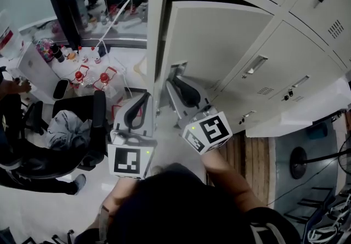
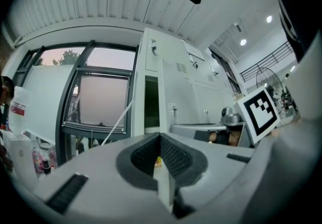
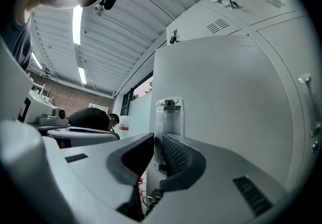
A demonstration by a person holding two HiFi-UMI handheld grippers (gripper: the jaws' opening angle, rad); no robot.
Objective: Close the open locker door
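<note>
open locker door point(image 1: 219, 40) swung out from a bank of grey lockers, two hand-held tongs level in front of it.

the right tongs point(image 3: 157, 143) stand a narrow gap apart at the door's free edge, with the metal latch plate point(image 3: 168, 117) showing in the gap; whether the pads press it is unclear. the left tongs point(image 2: 160, 142) are together and hold nothing. the door looks like thin painted sheet metal: probably light, stiff, smooth and slippery, swinging easily. best held or pushed near the latch edge, far from the hinge.
</note>
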